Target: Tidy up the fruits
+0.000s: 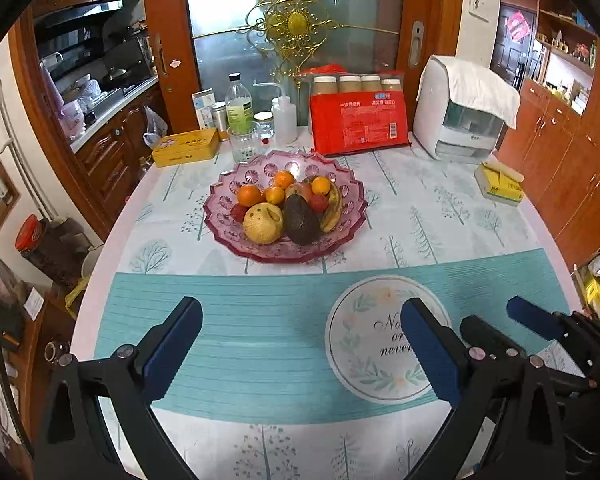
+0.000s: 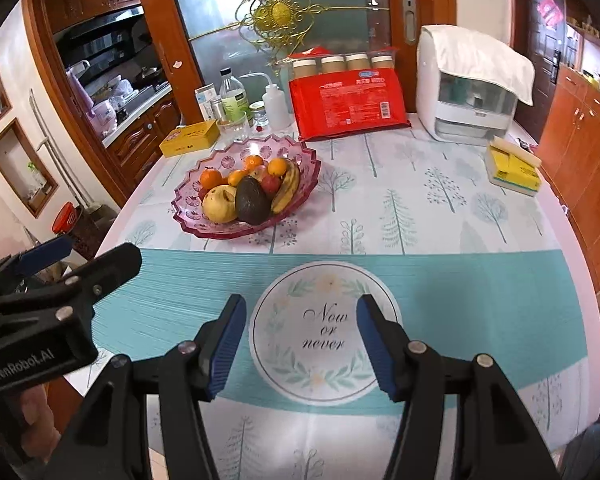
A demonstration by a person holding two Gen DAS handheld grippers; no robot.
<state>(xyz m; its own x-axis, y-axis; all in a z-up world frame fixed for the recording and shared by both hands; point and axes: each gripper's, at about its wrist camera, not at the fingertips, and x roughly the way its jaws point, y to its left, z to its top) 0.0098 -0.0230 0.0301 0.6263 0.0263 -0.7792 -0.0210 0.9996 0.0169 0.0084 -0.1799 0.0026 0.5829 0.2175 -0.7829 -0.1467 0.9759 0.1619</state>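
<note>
A pink glass fruit bowl stands mid-table. In it lie a yellow pear, a dark avocado, a banana, several oranges and small red fruits. My left gripper is open and empty, low over the teal placemat, well short of the bowl. My right gripper is also open and empty above the placemat's round print. Each gripper shows at the edge of the other's view.
Behind the bowl stand a yellow tin, bottles and a glass, a red package and a white appliance under a cloth. A yellow tissue pack lies right. The table edge drops left toward kitchen cabinets.
</note>
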